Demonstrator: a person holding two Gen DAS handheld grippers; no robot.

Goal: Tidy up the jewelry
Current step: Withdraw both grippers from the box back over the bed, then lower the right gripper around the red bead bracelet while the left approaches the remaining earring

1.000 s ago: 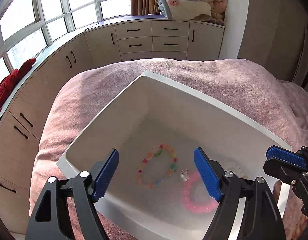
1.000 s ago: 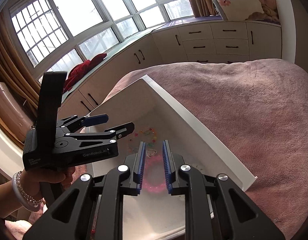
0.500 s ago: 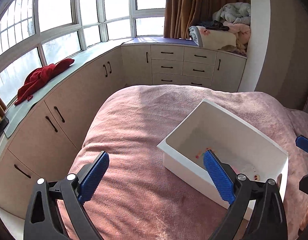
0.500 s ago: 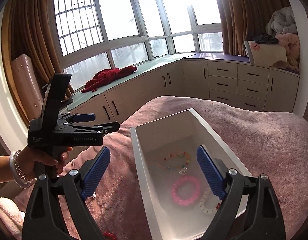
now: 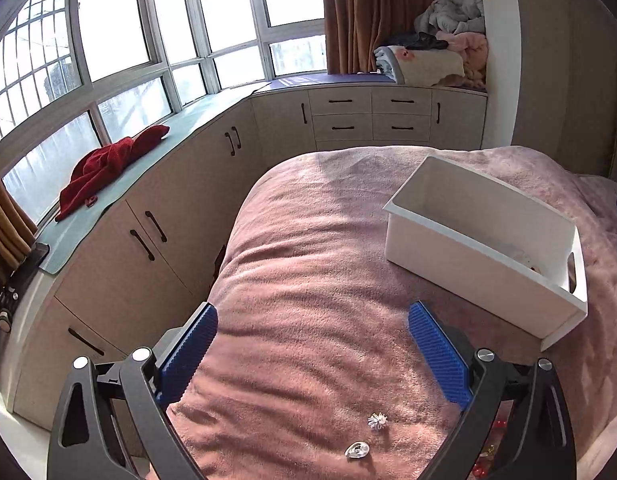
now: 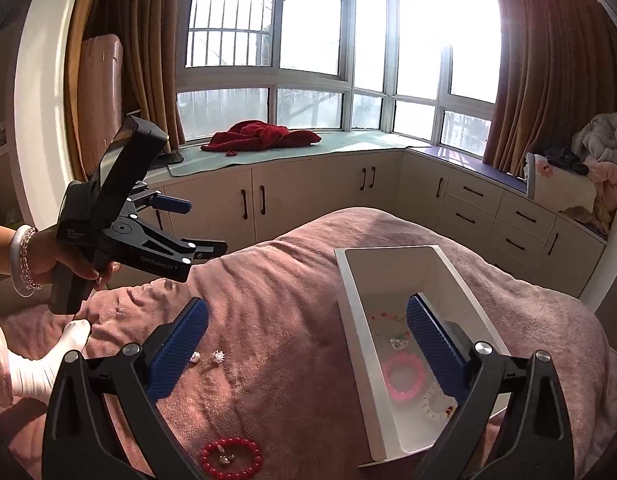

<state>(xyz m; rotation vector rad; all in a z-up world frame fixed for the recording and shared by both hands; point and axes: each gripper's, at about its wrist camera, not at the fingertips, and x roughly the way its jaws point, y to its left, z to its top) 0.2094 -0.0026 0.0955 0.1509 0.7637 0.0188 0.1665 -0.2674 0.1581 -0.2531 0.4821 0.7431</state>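
Note:
A white bin [image 6: 464,280] stands on the pink blanket and holds a pink bead bracelet [image 6: 403,372], a white bracelet [image 6: 436,404] and a multicoloured one [image 6: 384,316]. The bin also shows in the left wrist view [image 5: 480,276] at right. On the blanket lie a small sparkly flower piece [image 5: 377,420] and a clear heart-shaped piece [image 5: 357,449]; in the right wrist view they are the flower piece [image 6: 219,356] and heart piece [image 6: 195,357]. A red bead bracelet [image 6: 231,458] lies near. My left gripper [image 5: 312,356] is open and empty above the blanket. My right gripper [image 6: 308,344] is open and empty.
The bed's pink blanket [image 5: 308,240] ends at a rounded edge by beige cabinets [image 5: 148,232]. A red cloth [image 5: 108,168] lies on the window bench. Folded bedding [image 5: 440,56] is piled at the back right. A white-socked foot [image 6: 48,360] rests at left.
Both grippers have pulled back and up from the bin. My right gripper has opened from nearly shut. My left gripper has swung left, off the bin, over the loose pieces on the blanket.

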